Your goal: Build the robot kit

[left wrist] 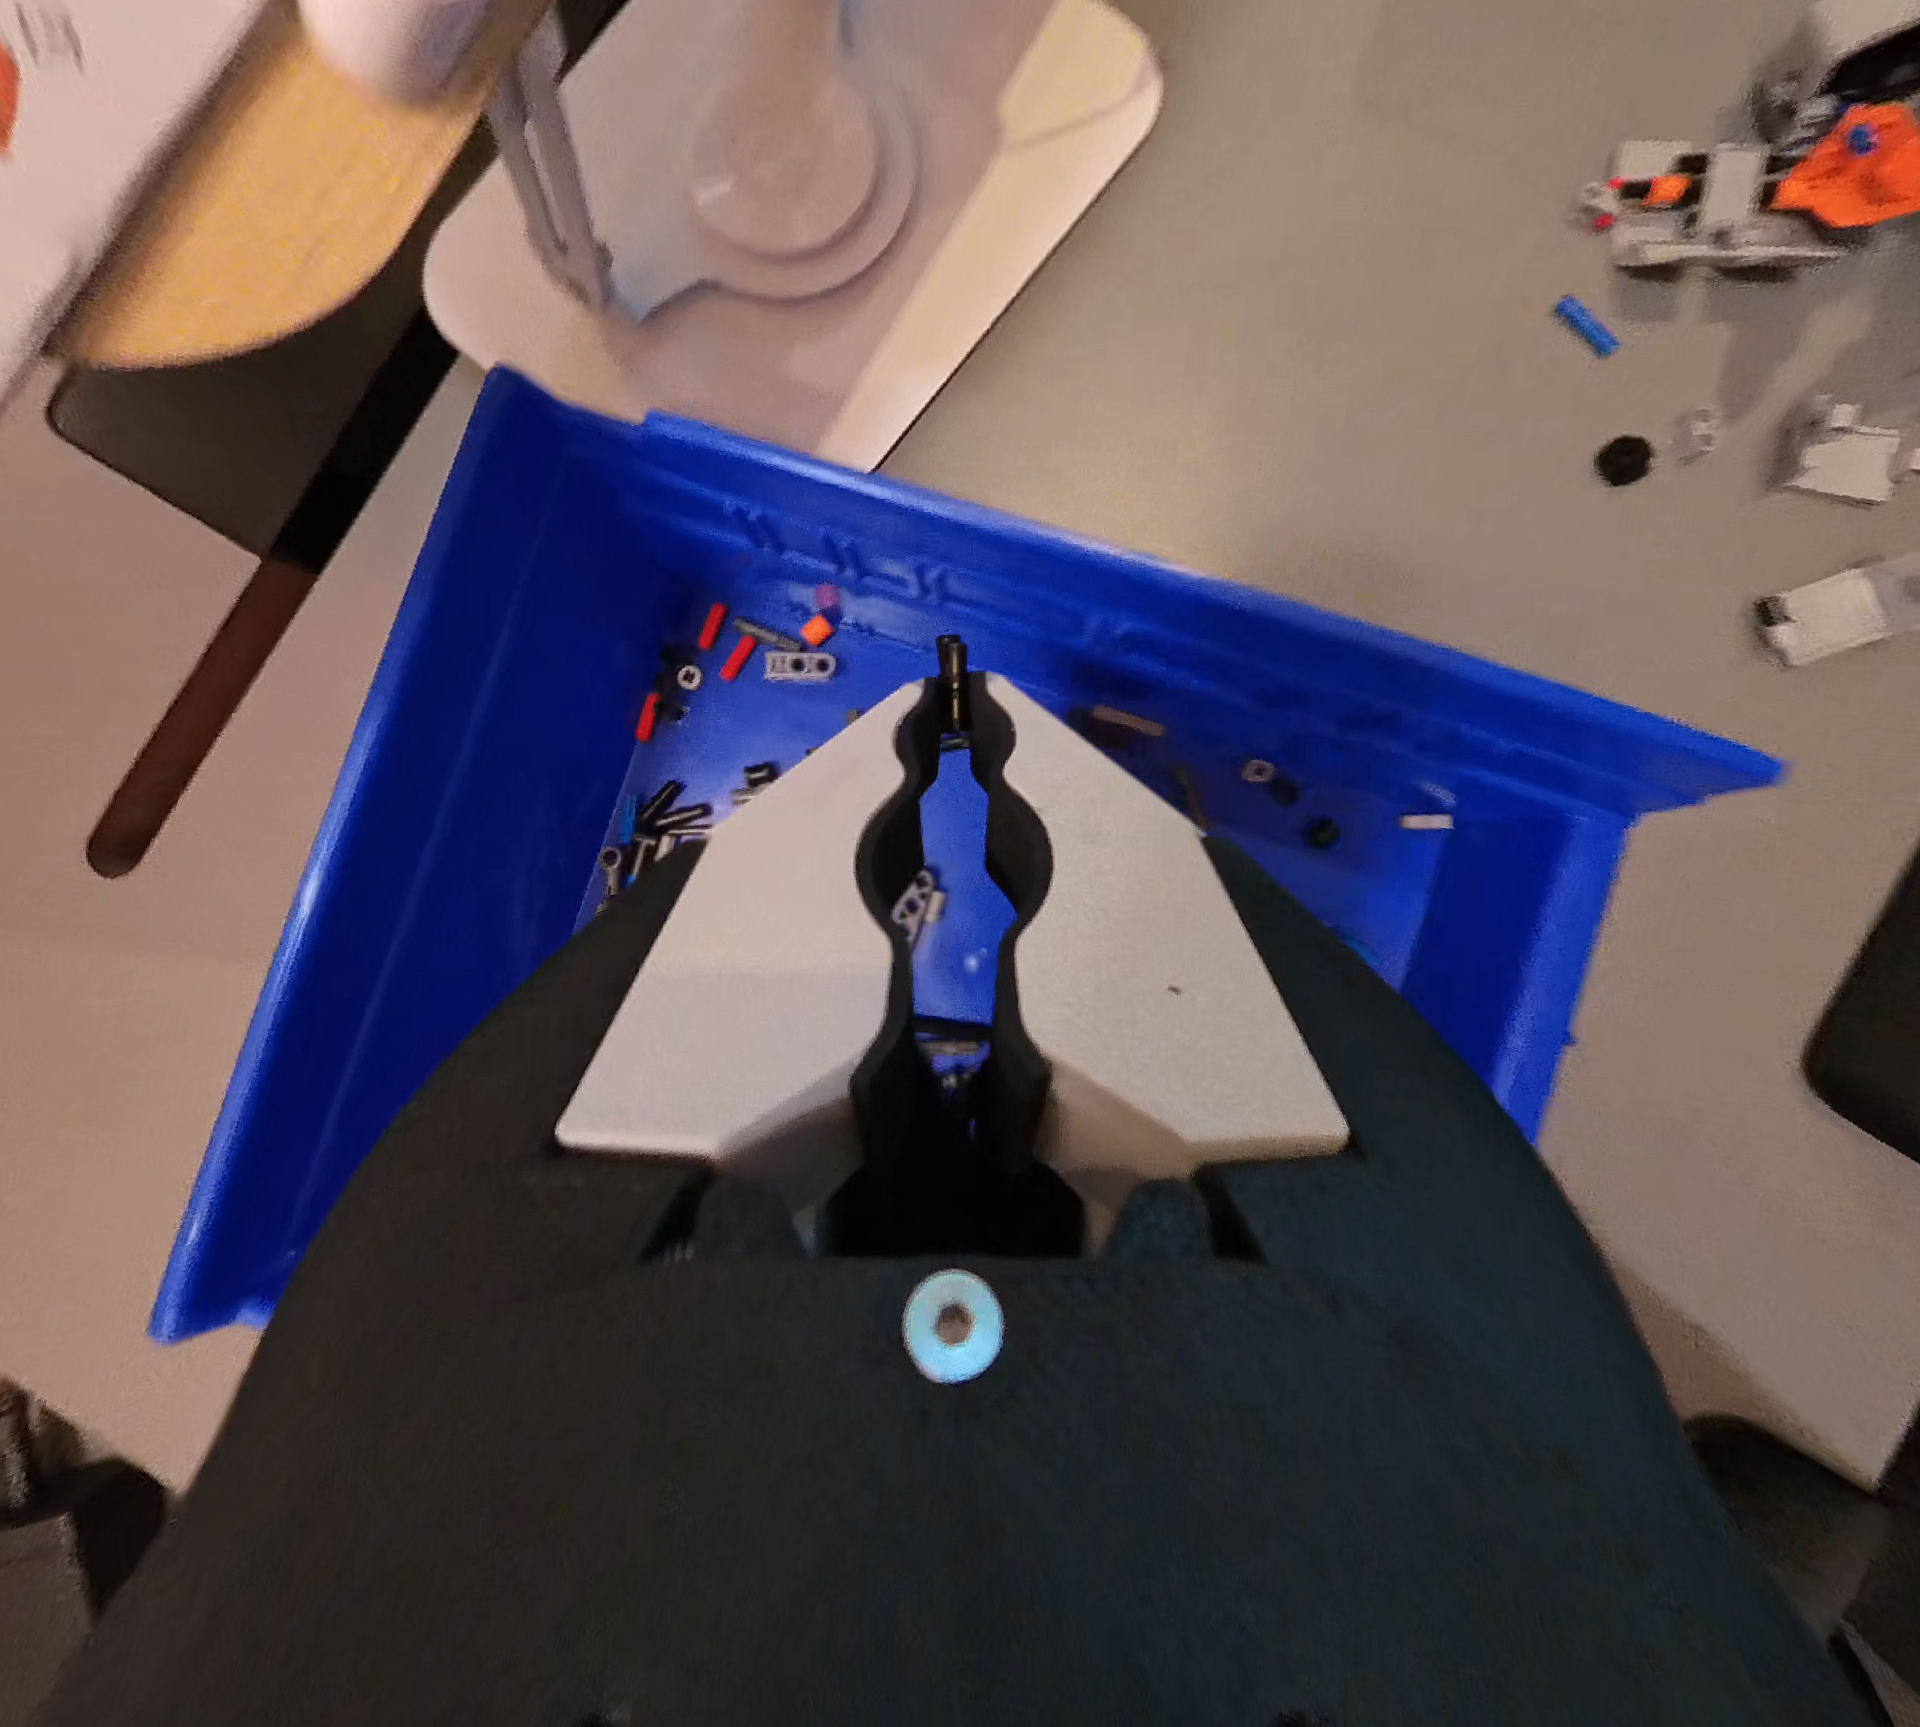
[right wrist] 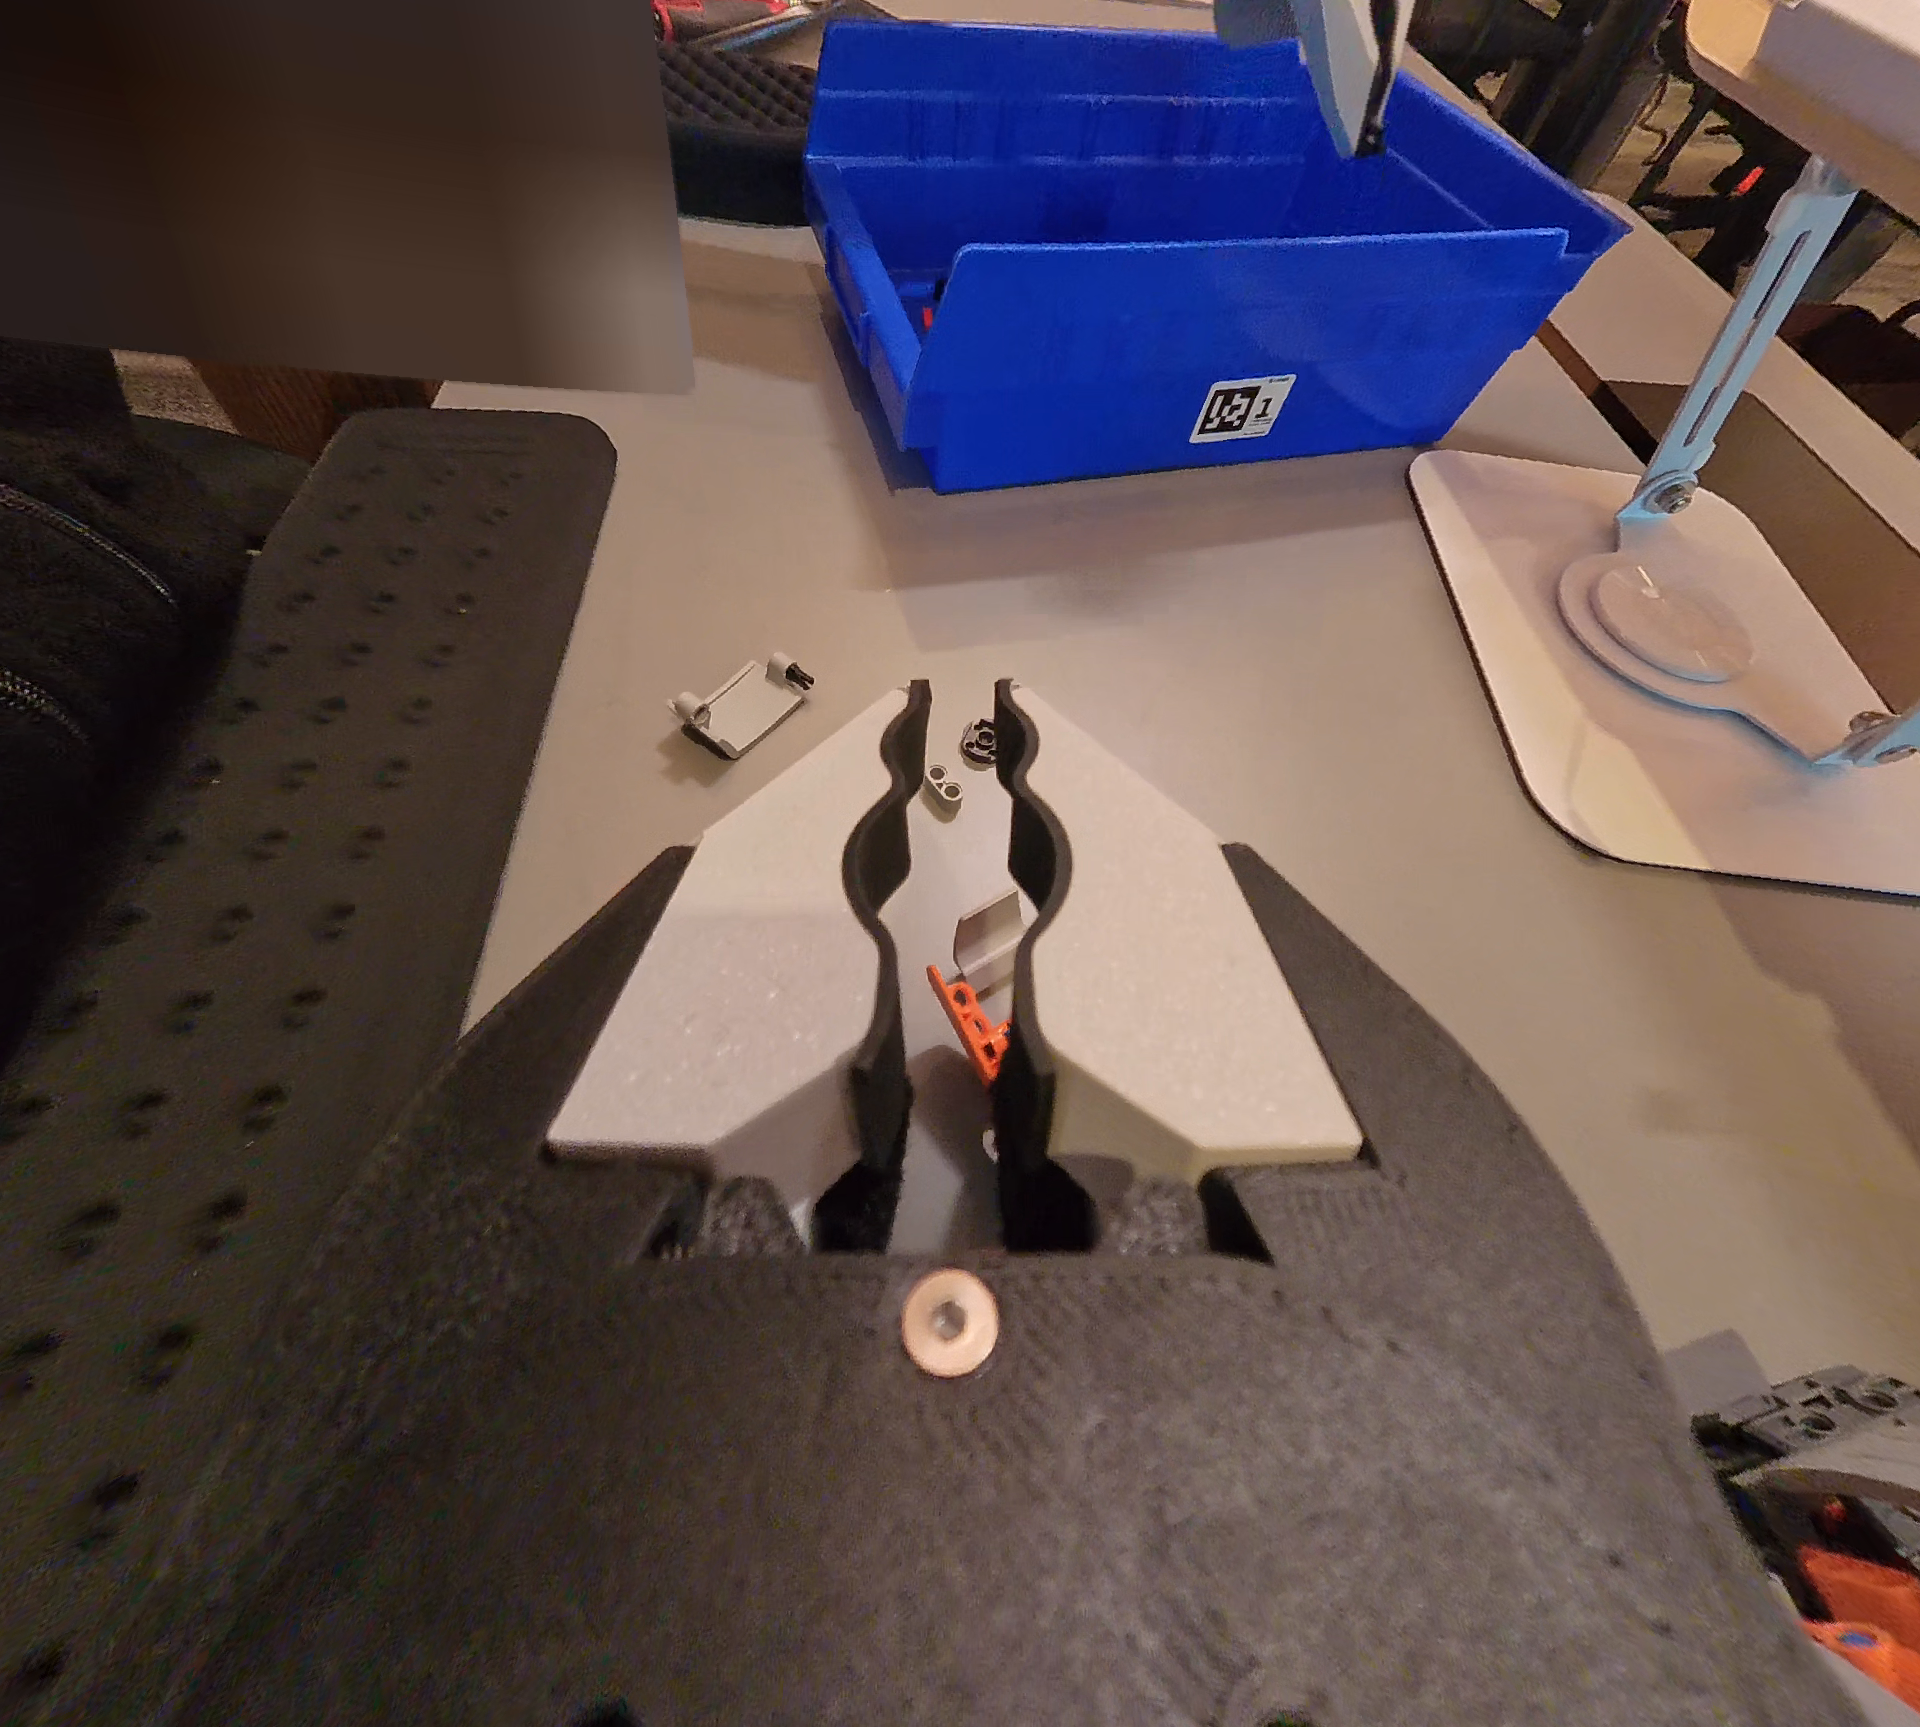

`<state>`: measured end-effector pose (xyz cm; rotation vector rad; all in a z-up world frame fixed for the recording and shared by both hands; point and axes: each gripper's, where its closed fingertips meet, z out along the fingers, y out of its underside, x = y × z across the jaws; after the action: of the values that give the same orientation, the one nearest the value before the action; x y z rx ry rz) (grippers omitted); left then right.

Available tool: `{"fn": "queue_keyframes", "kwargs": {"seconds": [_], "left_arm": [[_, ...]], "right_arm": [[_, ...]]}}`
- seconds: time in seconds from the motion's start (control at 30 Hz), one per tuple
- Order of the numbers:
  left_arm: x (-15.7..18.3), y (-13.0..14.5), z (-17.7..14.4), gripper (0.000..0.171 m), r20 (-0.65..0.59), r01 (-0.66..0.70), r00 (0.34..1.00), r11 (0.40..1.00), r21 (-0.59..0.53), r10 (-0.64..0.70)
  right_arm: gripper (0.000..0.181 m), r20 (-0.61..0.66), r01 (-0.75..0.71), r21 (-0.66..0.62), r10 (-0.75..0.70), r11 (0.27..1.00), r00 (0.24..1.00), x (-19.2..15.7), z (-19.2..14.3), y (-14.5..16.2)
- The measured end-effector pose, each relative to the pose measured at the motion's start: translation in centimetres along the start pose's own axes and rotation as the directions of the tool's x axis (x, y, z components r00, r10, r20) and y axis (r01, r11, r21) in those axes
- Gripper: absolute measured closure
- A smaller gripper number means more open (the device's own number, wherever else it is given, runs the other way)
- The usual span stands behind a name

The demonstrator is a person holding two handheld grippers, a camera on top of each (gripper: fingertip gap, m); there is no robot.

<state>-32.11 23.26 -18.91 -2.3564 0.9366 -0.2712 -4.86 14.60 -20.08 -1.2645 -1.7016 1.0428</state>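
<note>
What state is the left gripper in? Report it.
Shut on a small black plastic pin: the left gripper fingers pinch it above the blue plastic bin.

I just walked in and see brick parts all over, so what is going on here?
A person works two handheld grippers. The left gripper, above the blue bin of small parts, pinches a small black pin in its jaws. The right gripper hovers open over the grey table, near a black round piece and a grey connector.
</note>
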Motion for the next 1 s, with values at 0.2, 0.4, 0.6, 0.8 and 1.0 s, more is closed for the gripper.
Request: {"fn": "queue_keyframes", "kwargs": {"seconds": [0.2, 0.4, 0.6, 0.8, 1.0], "left_arm": [[1.7, 1.4, -1.1, 0.169, 0.032, -0.02, 0.999, 0.992, -0.122, 0.025], [4.0, 4.3, 1.4, 0.169, -0.023, -0.012, 1.0, 0.986, -0.169, 0.009], [7.3, -0.5, -2.1, 0.169, 0.015, -0.098, 0.995, 0.994, -0.038, 0.099], [16.7, -6.6, -0.4, 0.169, -0.045, -0.258, 0.965, 0.966, 0.007, 0.258], [24.7, -4.4, 9.4, 0.17, -0.138, -0.263, 0.958, 0.962, -0.067, 0.252]], "right_arm": [[0.171, 0.002, 0.026, 0.011, -0.026, 1.0, 1.0, -0.6, -0.3, -0.8], [0.172, 0.0, 0.049, 0.013, -0.049, 0.999, 0.999, -1.1, -0.3, -1.2], [0.172, -0.005, 0.045, 0.014, -0.045, 0.999, 0.999, -0.8, -0.5, -1.2], [0.172, -0.044, 0.038, 0.004, -0.038, 0.999, 0.998, 0.0, -1.0, -1.3], [0.172, -0.069, 0.054, -0.043, -0.057, 0.998, 0.996, 0.5, -1.6, -0.9]]}}
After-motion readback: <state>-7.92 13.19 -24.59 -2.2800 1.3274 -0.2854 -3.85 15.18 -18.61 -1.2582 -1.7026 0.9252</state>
